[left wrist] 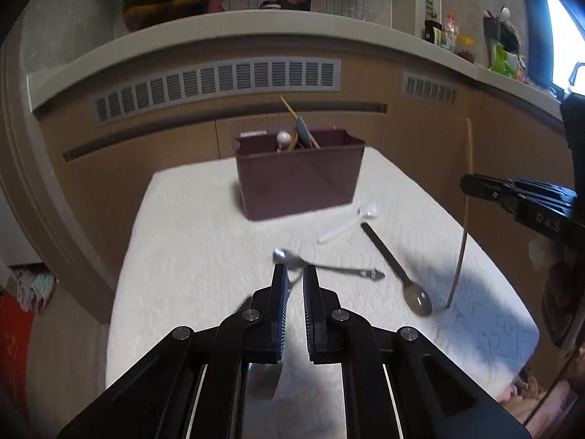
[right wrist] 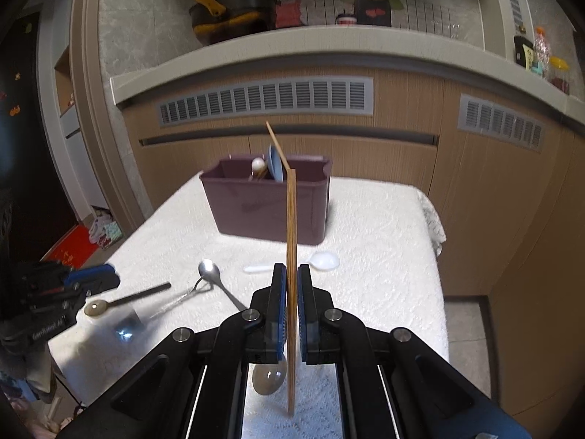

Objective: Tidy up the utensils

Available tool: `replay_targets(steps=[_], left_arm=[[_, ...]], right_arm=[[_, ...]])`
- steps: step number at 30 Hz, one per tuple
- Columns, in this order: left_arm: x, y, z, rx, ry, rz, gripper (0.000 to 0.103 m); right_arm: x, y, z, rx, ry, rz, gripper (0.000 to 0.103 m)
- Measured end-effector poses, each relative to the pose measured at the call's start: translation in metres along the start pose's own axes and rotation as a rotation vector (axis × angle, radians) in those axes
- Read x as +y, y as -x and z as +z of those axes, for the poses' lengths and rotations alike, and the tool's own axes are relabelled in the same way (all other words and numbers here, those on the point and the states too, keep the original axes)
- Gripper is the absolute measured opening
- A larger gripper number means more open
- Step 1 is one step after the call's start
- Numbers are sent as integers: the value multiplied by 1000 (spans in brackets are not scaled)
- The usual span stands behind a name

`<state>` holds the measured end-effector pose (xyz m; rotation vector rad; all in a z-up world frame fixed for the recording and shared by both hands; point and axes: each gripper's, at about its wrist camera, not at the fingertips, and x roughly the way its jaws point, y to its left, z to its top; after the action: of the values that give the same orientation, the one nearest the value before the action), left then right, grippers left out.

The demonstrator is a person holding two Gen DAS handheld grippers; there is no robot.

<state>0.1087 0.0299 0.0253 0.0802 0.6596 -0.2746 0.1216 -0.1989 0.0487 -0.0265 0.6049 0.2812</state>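
A maroon utensil box [left wrist: 299, 173] [right wrist: 270, 201] stands at the far side of the white-clothed table [left wrist: 190, 241], holding chopsticks, a blue spoon and a white-tipped utensil. My right gripper [right wrist: 291, 272] [left wrist: 471, 183] is shut on a wooden chopstick [right wrist: 291, 256] [left wrist: 463, 219], held upright above the table. My left gripper [left wrist: 293, 270] [right wrist: 91, 278] is slightly open and empty, just above a metal spoon [left wrist: 321, 265] [right wrist: 215, 278]. A white plastic spoon [left wrist: 347, 225] [right wrist: 314, 261] and a black-handled spoon [left wrist: 396, 269] [right wrist: 124, 300] lie on the cloth.
Wooden cabinets with vent grilles [left wrist: 219, 84] stand behind the table. A counter ledge [right wrist: 329, 40] above holds a pot [right wrist: 226, 11], bottles and jars [left wrist: 457, 36]. The table's right edge [right wrist: 438, 274] drops to the floor.
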Motion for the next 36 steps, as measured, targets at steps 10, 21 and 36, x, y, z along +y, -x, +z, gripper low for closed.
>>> replay_targets(steps=[10,21,36], left_arm=[[48,-17,-44,159,150,-26,16],[42,-38,-91,245,148,45,57],[43,-21,-46,97,97,66,9]], right_arm=[[0,6,0,-1,16,-16,5],[5,5,0,1,34,-2,6],[-4,4,-4,12,1,-20,5]])
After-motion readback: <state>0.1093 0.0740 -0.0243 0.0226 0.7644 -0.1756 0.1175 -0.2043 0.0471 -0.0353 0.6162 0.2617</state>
